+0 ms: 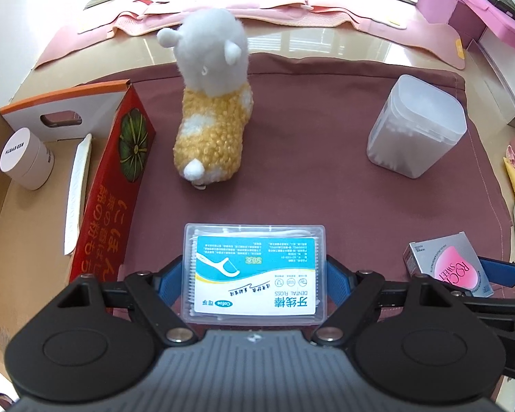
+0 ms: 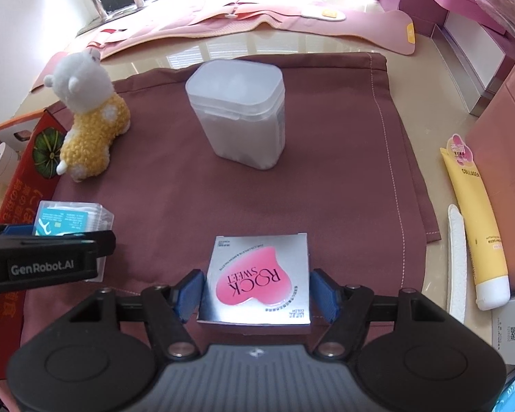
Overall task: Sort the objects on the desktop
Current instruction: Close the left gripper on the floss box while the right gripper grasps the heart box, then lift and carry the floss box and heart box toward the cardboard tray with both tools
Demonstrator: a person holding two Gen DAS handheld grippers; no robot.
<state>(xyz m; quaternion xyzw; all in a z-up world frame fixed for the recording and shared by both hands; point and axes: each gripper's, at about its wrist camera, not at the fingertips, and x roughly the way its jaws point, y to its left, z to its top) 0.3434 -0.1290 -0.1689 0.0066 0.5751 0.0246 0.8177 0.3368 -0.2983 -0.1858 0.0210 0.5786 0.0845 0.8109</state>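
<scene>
Both pickups look underway: the left gripper [image 1: 254,281] has its jaws clamped on the dental floss box [image 1: 254,274], and the right gripper [image 2: 255,292] holds the silver Rock Sweet box [image 2: 257,281] over the maroon cloth [image 2: 326,189]. Next, probably, each goes to a side: the cardboard box [image 1: 27,213] sits left.

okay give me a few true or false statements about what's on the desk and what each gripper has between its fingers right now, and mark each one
1. The left gripper has the dental floss box between its fingers. True.
2. The right gripper straddles the yellow tube. False: the silver Rock Sweet box sits between its fingers; the yellow tube lies off the cloth to the right.
3. The plush alpaca stands on the maroon cloth. True.
4. The translucent cotton swab container lies on its side. False: it stands upright, lid on.
5. The white jar sits inside the cardboard box. True.
</scene>
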